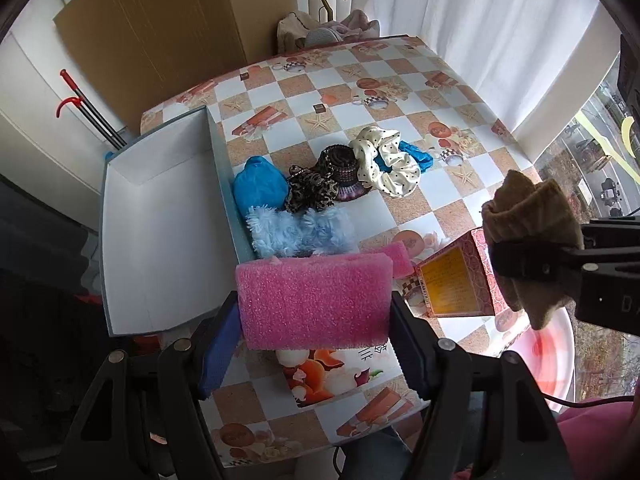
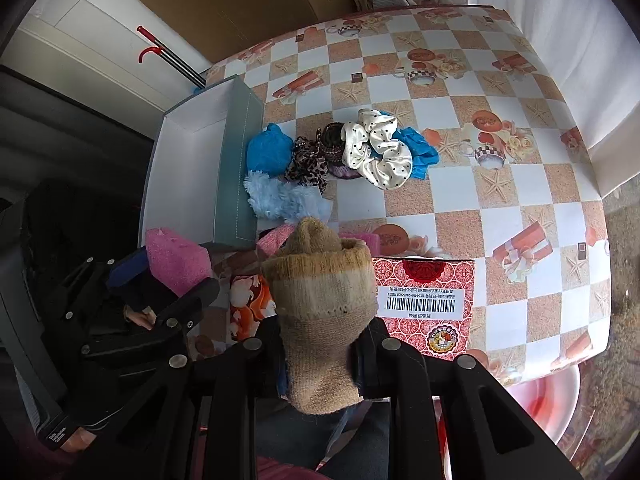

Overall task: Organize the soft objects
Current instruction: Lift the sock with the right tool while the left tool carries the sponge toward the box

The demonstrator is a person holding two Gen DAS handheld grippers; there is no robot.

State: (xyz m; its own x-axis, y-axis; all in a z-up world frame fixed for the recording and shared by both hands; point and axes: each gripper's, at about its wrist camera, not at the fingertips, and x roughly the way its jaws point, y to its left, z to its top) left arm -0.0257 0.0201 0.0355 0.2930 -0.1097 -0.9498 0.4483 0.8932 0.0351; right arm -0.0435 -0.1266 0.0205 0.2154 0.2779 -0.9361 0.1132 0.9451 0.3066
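Note:
My left gripper (image 1: 314,312) is shut on a pink foam sponge (image 1: 314,300), held above the table's near edge, beside the open grey box (image 1: 160,216); the sponge also shows in the right wrist view (image 2: 176,258). My right gripper (image 2: 320,344) is shut on a tan knitted sock (image 2: 320,300), held above the red patterned carton (image 2: 424,300); the sock also shows in the left wrist view (image 1: 528,220). On the table lies a pile: blue cloth (image 1: 260,186), fluffy light-blue piece (image 1: 298,232), leopard scrunchie (image 1: 310,194), dark knitted piece (image 1: 340,168), white dotted scrunchie (image 1: 386,160).
The grey box (image 2: 192,184) is white inside and holds nothing visible. A second pink sponge (image 1: 400,256) lies by the carton (image 1: 456,280). A checkered tablecloth (image 1: 400,68) covers the table. A pink basin (image 2: 548,404) sits below the right edge. Clothes are piled at the far edge (image 1: 328,30).

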